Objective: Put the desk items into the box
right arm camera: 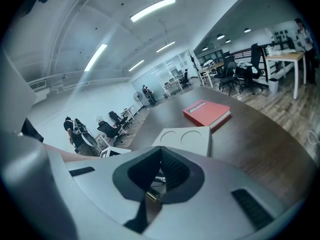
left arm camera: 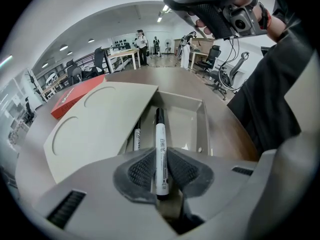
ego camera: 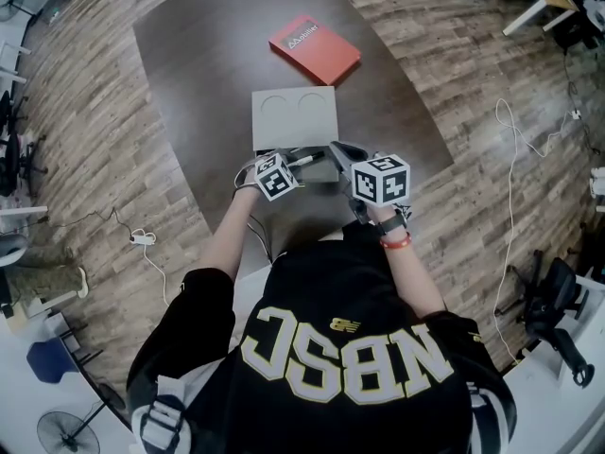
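A white marker (left arm camera: 160, 156) with a black cap is clamped between the pads of my left gripper (left arm camera: 160, 171). It points down into the open grey box (left arm camera: 197, 116). Another pen (left arm camera: 136, 140) lies in the box, partly under the lid (left arm camera: 100, 124), which is slid aside and has two round recesses. In the head view the left gripper (ego camera: 301, 162) and the right gripper (ego camera: 333, 148) hang close together over the box (ego camera: 319, 170) at the table's near edge. In its own view the right gripper (right arm camera: 160, 154) is shut with nothing between its pads.
A red book (ego camera: 314, 48) lies on the dark table (ego camera: 189, 74) beyond the lid (ego camera: 295, 116). The right gripper (left arm camera: 215, 9) hangs above the box's far right side. Office chairs, desks and cables stand on the wooden floor around.
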`<state>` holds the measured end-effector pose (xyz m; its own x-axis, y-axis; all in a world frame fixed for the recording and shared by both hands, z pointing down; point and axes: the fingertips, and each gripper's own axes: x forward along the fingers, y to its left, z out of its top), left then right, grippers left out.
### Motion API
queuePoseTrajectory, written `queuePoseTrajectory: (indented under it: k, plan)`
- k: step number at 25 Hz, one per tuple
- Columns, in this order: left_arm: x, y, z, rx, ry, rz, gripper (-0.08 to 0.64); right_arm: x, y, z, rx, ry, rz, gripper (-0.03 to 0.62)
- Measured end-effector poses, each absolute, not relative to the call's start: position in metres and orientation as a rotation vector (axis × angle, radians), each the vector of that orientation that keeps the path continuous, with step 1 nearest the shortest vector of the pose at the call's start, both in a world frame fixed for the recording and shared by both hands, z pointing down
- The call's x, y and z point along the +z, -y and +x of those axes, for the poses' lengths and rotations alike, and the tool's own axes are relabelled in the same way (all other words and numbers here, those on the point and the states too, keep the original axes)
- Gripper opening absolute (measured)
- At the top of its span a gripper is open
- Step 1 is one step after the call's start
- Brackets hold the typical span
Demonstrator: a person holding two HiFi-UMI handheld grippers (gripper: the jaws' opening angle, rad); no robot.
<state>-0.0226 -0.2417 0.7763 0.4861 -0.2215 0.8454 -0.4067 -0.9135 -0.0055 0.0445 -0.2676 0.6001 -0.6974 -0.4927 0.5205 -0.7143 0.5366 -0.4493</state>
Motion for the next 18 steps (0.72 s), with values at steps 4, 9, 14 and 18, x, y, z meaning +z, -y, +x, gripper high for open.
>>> queuePoseTrajectory:
  k: [4, 9, 14, 18]
  plan:
    - [0.779, 0.240, -0.022, 1.396, 0.556, 2.530, 0.077, 0.601, 0.266, 0.046, 0.941, 2.449, 0.998, 0.009]
    - [0.775, 0.243, -0.025, 1.359, 0.591, 2.529, 0.095, 0.602, 0.269, 0.042, 0.939, 2.451, 0.986, 0.009]
    - [0.758, 0.248, -0.028, 1.280, 0.680, 2.536, 0.095, 0.602, 0.270, 0.036, 0.922, 2.459, 0.958, 0.009]
    - [0.737, 0.247, -0.032, 1.218, 0.792, 2.547, 0.095, 0.603, 0.272, 0.034, 0.863, 2.464, 0.947, 0.009]
